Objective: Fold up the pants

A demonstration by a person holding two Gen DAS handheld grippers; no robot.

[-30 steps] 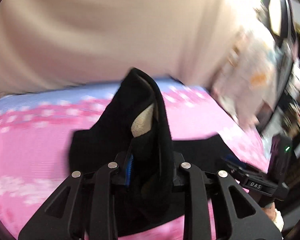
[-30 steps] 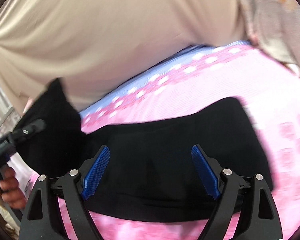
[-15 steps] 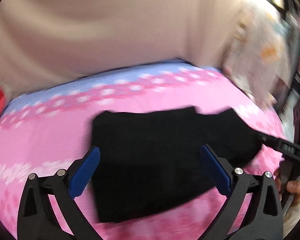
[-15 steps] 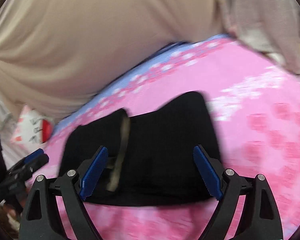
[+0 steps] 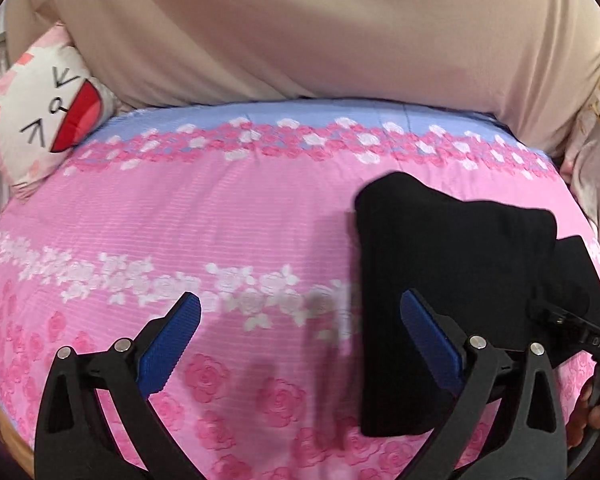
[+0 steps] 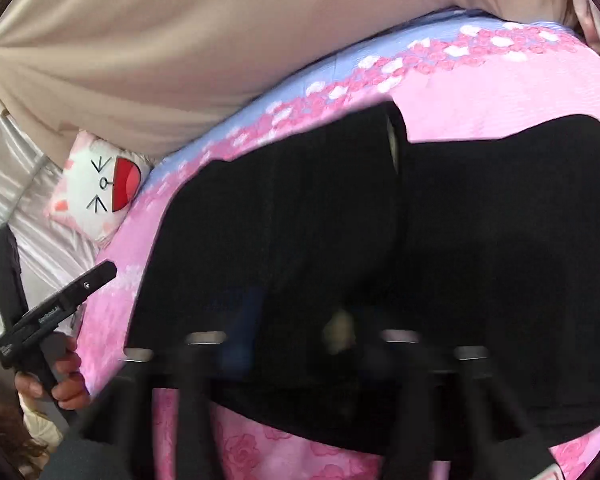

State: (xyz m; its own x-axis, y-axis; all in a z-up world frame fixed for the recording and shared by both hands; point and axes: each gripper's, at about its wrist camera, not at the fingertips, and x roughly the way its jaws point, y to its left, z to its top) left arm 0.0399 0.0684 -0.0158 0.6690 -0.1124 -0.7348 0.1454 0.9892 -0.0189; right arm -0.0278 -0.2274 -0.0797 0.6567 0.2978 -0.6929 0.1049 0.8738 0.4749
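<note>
The black pants [image 5: 452, 280] lie folded on the pink flowered bedspread [image 5: 180, 220], to the right in the left wrist view. My left gripper [image 5: 300, 340] is open above bare bedspread, its right pad [image 5: 432, 344] over the pants' left edge, nothing held. In the right wrist view the pants [image 6: 300, 220] fill the middle, with a beige lining strip [image 6: 392, 144] showing. My right gripper [image 6: 292, 340] is blurred; its jaws are closing with the pants' near edge bunched between them. The right gripper [image 5: 572, 328] also shows at the left view's right edge.
A white cat-face cushion [image 5: 40, 120] lies at the bed's far left corner. A beige curtain [image 5: 300, 20] hangs behind the bed. Pale patterned cloth [image 5: 596, 140] hangs at the right. A hand [image 6: 68, 392] holds the left gripper [image 6: 56, 304] beside the bed's edge.
My left gripper let go of the pants, opened wide and swung left over bare bedspread. The pants now lie flat and folded. My right gripper dropped onto their near edge and narrowed its jaws.
</note>
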